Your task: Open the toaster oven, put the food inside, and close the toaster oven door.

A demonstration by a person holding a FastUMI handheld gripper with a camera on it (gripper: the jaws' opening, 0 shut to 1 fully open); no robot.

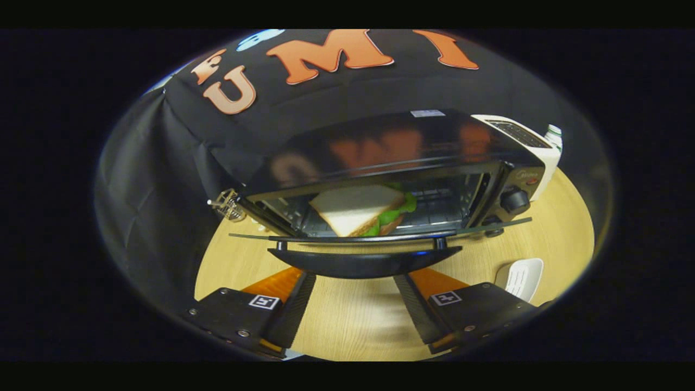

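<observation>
Glossy black oven (402,157) on a pale wood-grain table (353,320), its glass door (380,237) folded down flat, the curved black handle (365,263) nearest the camera. Inside, on the wire rack, lies a triangular sandwich (361,209) (white bread, green lettuce at the edge). The gripper (355,282) points level at the oven, jaws wide apart and empty, tips just below the handle; the sandwich sits beyond them. A white toaster (535,146) stands behind, a wire whisk (228,205) beside the oven.
</observation>
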